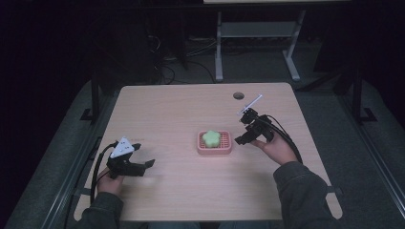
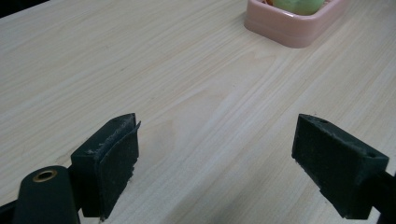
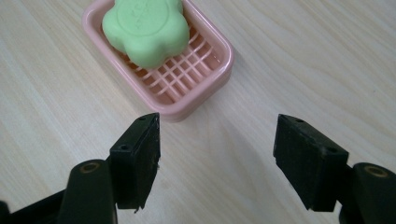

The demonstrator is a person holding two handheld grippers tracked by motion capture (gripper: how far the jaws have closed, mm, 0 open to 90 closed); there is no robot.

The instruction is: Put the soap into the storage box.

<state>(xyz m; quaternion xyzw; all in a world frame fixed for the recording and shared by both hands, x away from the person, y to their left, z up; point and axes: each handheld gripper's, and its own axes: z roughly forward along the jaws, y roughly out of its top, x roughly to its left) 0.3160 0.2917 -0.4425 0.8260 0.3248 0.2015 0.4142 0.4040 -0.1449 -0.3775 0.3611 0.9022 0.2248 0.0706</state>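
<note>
A green flower-shaped soap lies in a pink slatted soap dish near the middle of the wooden table. My right gripper hovers just right of the dish, open, with nothing between its jaws. My left gripper rests at the table's left side, well away from the dish, jaws wide apart over bare wood.
A round cable hole sits near the table's far edge. Cables trail from both grippers toward the front. Beyond the table stand a metal table frame and loose cables on the dark floor.
</note>
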